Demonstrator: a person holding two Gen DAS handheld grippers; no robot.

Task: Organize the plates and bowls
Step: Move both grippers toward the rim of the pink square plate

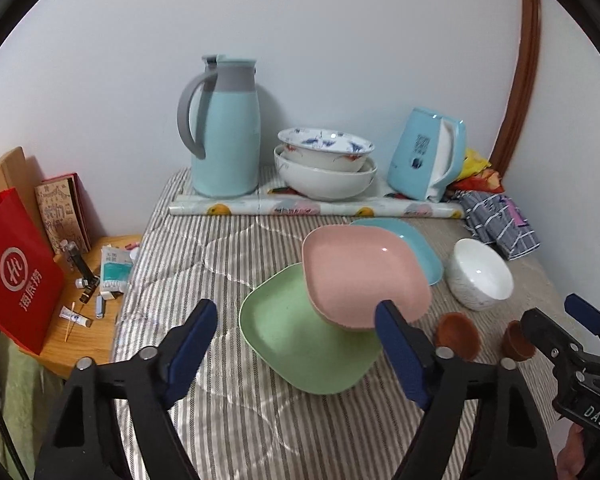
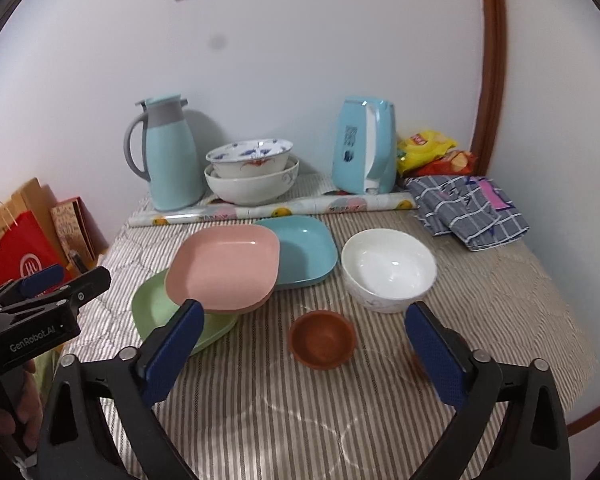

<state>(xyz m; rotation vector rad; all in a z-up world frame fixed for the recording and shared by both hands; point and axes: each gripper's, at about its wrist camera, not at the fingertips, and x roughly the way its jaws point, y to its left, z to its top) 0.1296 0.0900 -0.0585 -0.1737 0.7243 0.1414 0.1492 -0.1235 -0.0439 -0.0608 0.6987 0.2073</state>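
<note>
While both tongs (image 1: 296, 344) (image 2: 304, 344) gape empty, the pink plate (image 1: 364, 272) lies just ahead.

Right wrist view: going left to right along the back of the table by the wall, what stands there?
Blue thermos jug → stacked patterned bowls → blue kettle → yellow snack bags. A rolled sheet lies in front of them.

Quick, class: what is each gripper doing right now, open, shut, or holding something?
Left gripper: open, holding nothing; the green plate lies beyond its fingers.
Right gripper: open, holding nothing; the brown bowl sits ahead between its fingers, untouched.
</note>
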